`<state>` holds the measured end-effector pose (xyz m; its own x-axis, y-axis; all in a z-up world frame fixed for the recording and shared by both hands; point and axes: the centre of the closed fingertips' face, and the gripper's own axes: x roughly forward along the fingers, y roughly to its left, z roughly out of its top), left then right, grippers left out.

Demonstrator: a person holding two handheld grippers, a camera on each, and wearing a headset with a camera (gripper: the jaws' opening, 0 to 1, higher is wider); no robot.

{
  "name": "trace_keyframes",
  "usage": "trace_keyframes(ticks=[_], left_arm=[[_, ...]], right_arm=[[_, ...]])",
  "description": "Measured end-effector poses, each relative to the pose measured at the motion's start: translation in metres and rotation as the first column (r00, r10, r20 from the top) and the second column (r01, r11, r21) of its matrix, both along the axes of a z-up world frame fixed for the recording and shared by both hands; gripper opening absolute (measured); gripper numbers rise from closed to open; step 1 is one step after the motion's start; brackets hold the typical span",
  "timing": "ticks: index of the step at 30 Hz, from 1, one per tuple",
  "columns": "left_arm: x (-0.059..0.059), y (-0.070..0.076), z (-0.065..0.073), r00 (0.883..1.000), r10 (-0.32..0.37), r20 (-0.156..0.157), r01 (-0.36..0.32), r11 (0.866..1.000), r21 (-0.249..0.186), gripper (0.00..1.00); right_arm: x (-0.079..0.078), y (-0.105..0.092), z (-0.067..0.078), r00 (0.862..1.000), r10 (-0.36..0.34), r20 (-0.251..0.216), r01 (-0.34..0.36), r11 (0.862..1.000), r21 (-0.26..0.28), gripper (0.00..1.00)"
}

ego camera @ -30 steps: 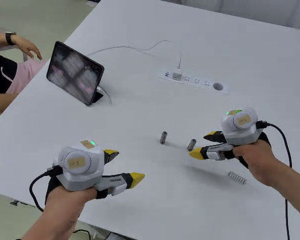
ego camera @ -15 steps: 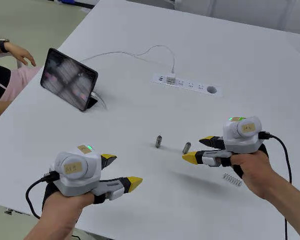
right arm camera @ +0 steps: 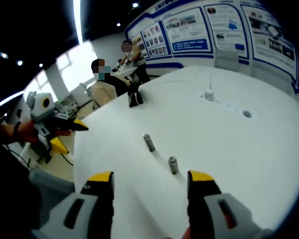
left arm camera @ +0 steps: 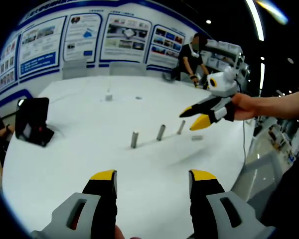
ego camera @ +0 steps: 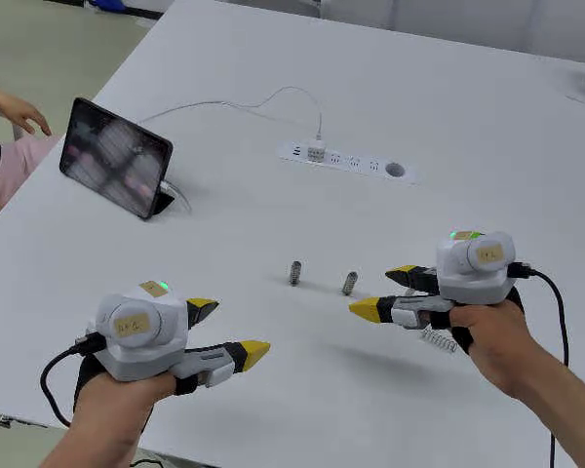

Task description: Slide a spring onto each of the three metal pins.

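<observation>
Tabletop point(ego camera: 448, 127): white, smooth, matte; work sits near the person, w/in easy reach. Left gripper point(ego camera: 229, 327): jaws apart, empty, hovers clear, prob. on standby. Right gripper point(ego camera: 382, 291): jaws apart, empty, low beside the pins point(left arm camera: 161, 132). Pins: three upright grey metal cylinders in a row; two look ribbed, poss. already sprung. Spring point(ego camera: 434, 338): loose wire coil, flat on tabletop by right gripper; judged next pick.

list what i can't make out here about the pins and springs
Third short grey metal pin: in the head view, apparently behind the right gripper's yellow-tipped fingers.
Loose coiled metal spring: head view, partly covered by that gripper and the hand.
The two other pins: too small anywhere to tell whether springs sit on them.
Black tablet's screen: head view, blurred.
</observation>
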<state>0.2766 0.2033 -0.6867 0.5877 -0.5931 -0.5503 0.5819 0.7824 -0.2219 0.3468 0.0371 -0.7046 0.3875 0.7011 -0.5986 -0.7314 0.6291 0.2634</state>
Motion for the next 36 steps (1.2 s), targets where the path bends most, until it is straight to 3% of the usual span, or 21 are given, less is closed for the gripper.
trace_keyframes(ticks=[16, 36], left_arm=[[0.003, -0.013, 0.002, 1.0, -0.029, 0.003, 0.029, 1.0, 0.004, 0.6], [0.009, -0.033, 0.0, 0.998, -0.07, 0.002, 0.07, 0.998, 0.009, 0.61]], right_arm=[[-0.02, -0.027, 0.011, 0.998, -0.062, 0.014, 0.061, 0.998, 0.022, 0.66], [-0.044, -0.059, 0.008, 0.993, -0.119, 0.002, 0.119, 0.993, 0.017, 0.73]])
